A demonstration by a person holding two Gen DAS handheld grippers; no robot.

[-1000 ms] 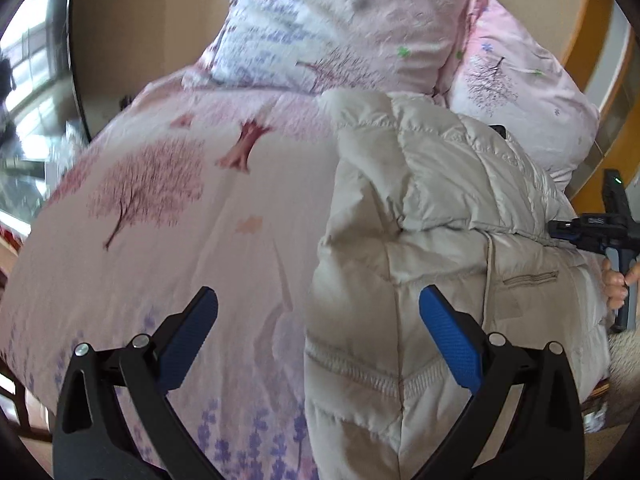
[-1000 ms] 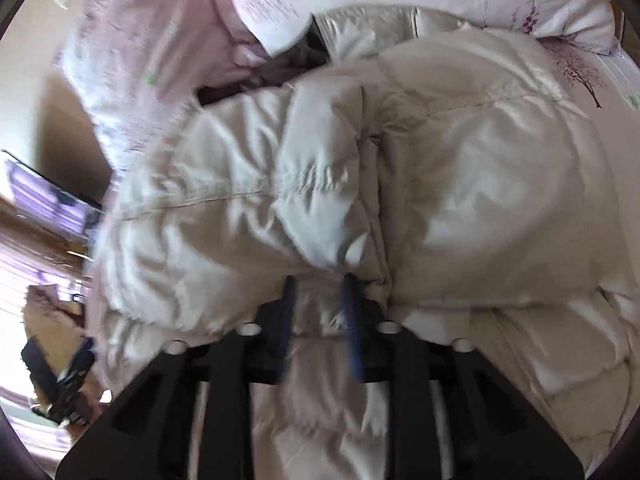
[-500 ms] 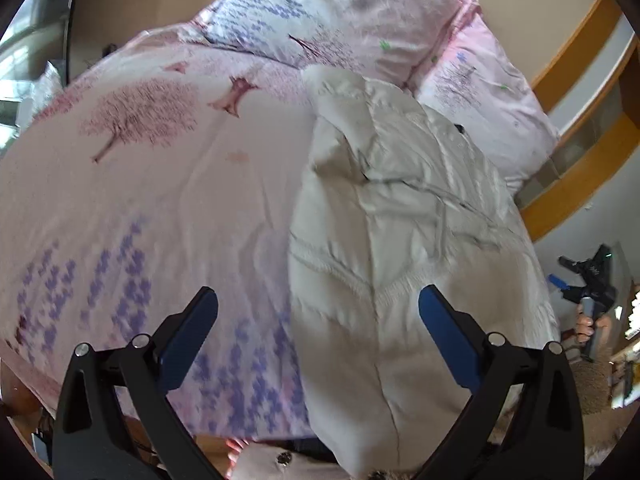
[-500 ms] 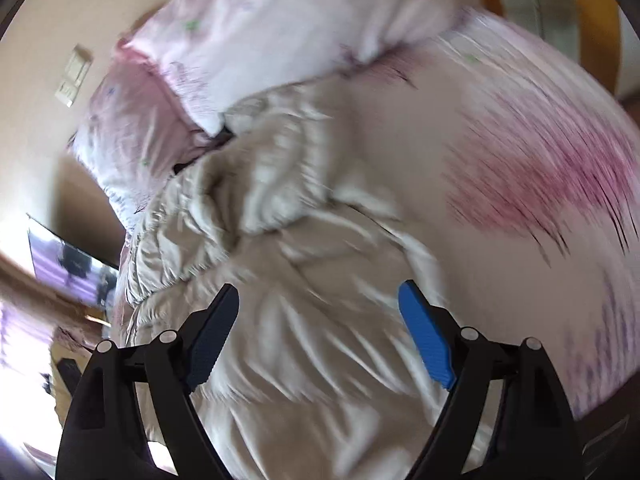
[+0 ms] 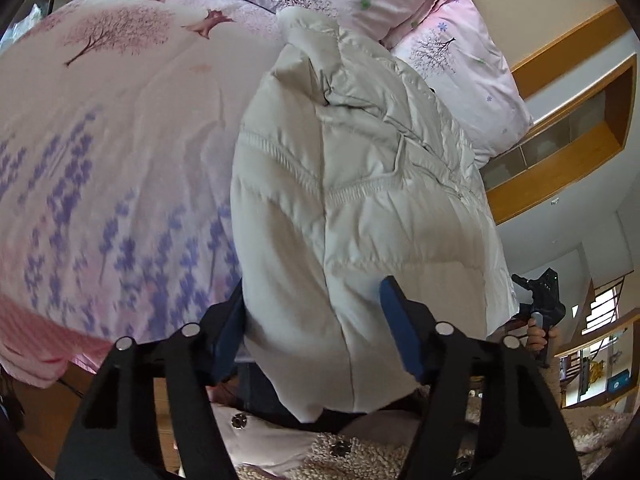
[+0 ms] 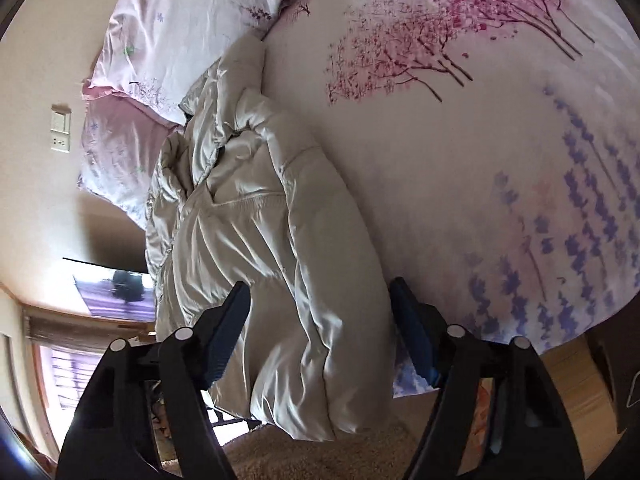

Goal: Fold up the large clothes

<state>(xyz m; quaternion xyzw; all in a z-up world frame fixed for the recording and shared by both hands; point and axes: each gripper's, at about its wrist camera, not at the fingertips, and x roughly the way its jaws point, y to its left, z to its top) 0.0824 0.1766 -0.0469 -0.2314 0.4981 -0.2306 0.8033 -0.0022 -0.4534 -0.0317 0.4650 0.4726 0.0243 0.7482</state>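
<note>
A cream padded jacket (image 5: 360, 184) lies folded lengthwise along the bed's edge, its bottom end hanging over the near edge; it also shows in the right wrist view (image 6: 264, 248). My left gripper (image 5: 316, 340) is open, its blue pads on either side of the jacket's hanging end, not clamping it. My right gripper (image 6: 324, 328) is open and empty, its pads straddling the jacket's lower end from above. The right gripper also shows far right in the left wrist view (image 5: 540, 304), held in a hand.
The bed carries a pink floral duvet (image 5: 120, 128) and pillows (image 5: 460, 52) at the head. A wooden shelf (image 5: 568, 120) is on the wall at right. A wall switch (image 6: 60, 128) and a window (image 6: 64, 368) are at left. Beige carpet (image 6: 320, 460) lies below.
My right gripper let go of the jacket, opened and pulled back from it. My left gripper dropped down toward the jacket's near end, and its jaws have narrowed around it.
</note>
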